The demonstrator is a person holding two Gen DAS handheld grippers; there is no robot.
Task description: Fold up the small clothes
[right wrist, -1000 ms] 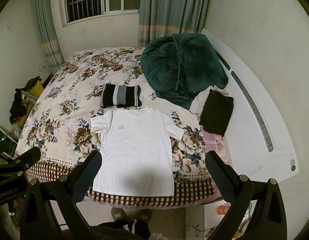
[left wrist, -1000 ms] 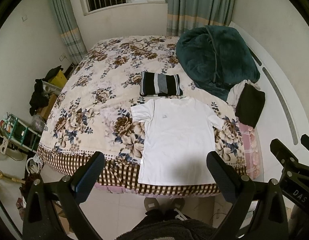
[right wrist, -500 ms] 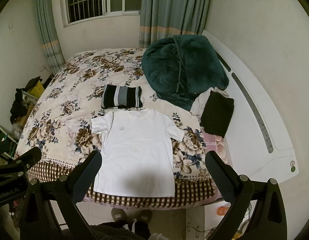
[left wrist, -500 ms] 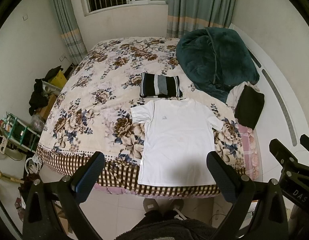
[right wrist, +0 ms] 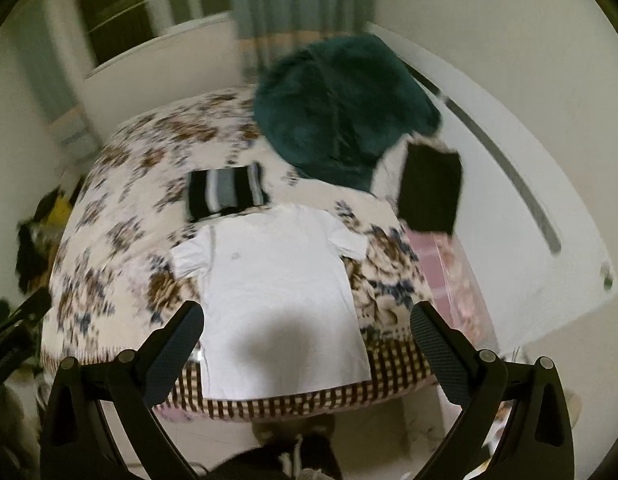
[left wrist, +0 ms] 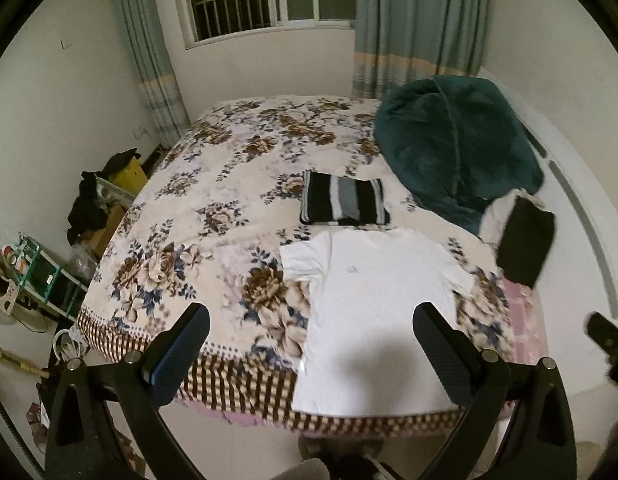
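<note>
A white T-shirt (left wrist: 373, 304) lies flat and unfolded on the near part of the floral bed (left wrist: 213, 216), its hem at the bed's front edge; it also shows in the right wrist view (right wrist: 281, 296). A folded black, grey and white striped garment (left wrist: 343, 202) lies just beyond its collar, also in the right wrist view (right wrist: 227, 194). My left gripper (left wrist: 309, 348) is open and empty, held above the bed's front edge. My right gripper (right wrist: 307, 344) is open and empty above the shirt's hem.
A big dark green blanket (left wrist: 457, 148) is heaped at the back right of the bed. A folded black garment (left wrist: 527, 248) lies on white cloth at the right edge. A white headboard (right wrist: 509, 208) runs along the right. Clutter and a shelf (left wrist: 41, 272) stand at the left.
Both grippers have moved forward and lower towards the bed, so the shirt looks nearer. The right view has tilted and blurred with the motion. The clothes have not moved.
</note>
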